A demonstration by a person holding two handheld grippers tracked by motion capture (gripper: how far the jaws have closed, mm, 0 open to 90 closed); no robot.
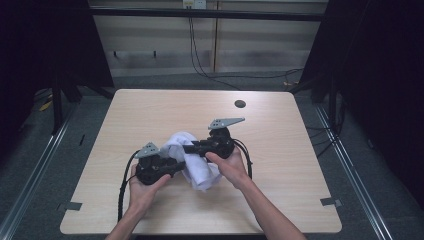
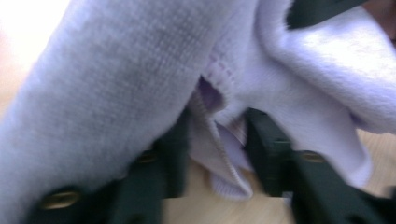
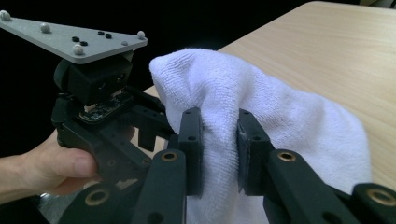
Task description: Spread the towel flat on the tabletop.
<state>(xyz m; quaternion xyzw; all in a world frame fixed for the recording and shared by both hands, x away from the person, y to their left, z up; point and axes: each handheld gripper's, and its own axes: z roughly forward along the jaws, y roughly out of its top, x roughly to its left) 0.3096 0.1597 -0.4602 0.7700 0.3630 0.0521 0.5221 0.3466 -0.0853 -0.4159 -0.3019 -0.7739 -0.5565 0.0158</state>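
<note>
A white terry cloth hangs bunched between my two grippers, a little above the middle of the wooden table. My left gripper comes at it from the left. In the left gripper view its jaws pinch a stitched hem of the cloth. From the right, my right gripper holds the cloth's upper part. In the right gripper view its jaws press a thick fold of the cloth from both sides. The left gripper's grey plate sits close behind that fold.
A round dark hole lies in the tabletop at the back right. Grey tape marks sit near the front left corner and front right corner. Cables trail from both grippers toward the table's front edge.
</note>
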